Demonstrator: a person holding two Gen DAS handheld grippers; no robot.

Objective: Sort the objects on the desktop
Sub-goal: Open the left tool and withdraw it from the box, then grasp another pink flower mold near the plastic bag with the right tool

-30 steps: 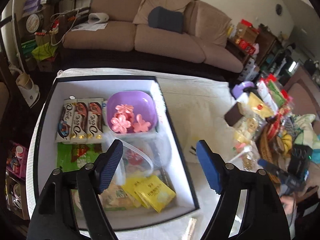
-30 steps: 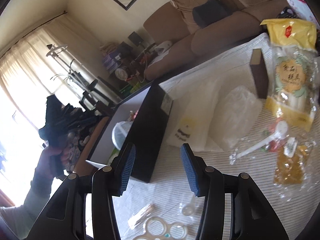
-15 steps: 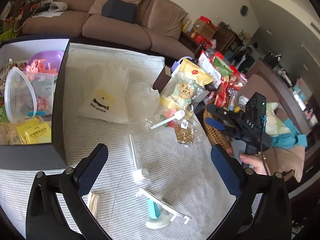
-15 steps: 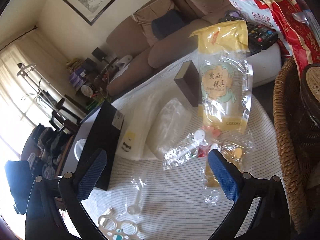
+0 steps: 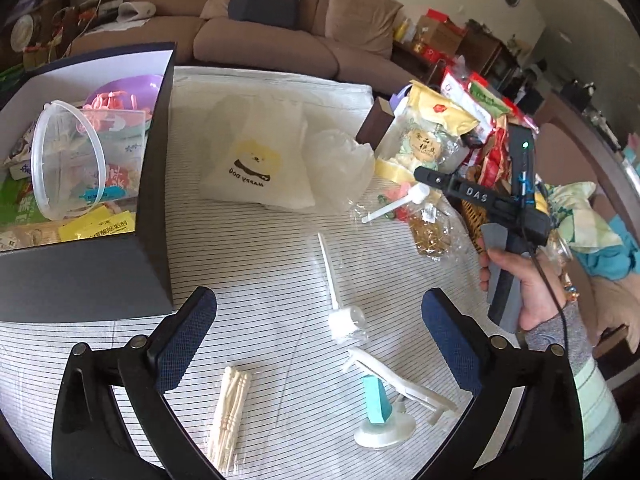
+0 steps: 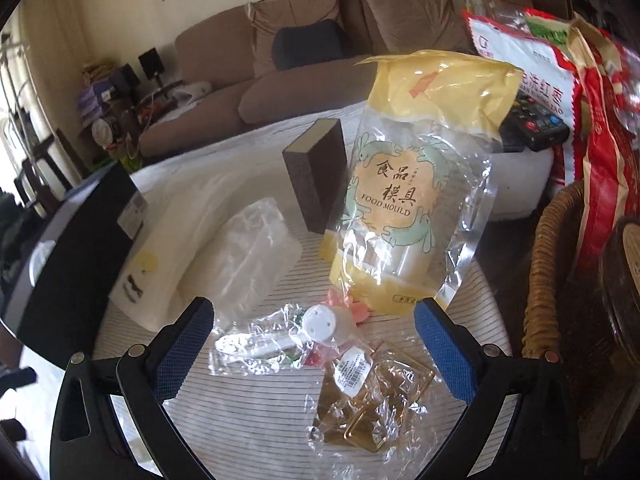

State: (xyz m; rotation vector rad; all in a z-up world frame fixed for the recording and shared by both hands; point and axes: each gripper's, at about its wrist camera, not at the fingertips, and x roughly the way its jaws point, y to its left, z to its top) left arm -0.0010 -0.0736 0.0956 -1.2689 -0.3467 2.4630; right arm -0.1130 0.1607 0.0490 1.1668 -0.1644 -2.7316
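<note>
My left gripper is open and empty above the striped table, over a white pump nozzle, a white-and-teal stand and a bundle of white sticks. The black storage box stands to its left, holding a clear tub and packets. My right gripper is open and empty, hovering over a bagged white spoon and a bag of gold clips. It also shows in the left wrist view, held by a hand. A yellow food mould bag stands just beyond.
A white "Happy Dog" bag and a crumpled clear bag lie mid-table. A brown box stands behind the mould bag. A wicker basket and red snack bags crowd the right edge. A sofa is behind.
Both grippers have opened wide. The left moved away from the box to over the table's loose items. The right swung right and closer to the spoon and clip bags.
</note>
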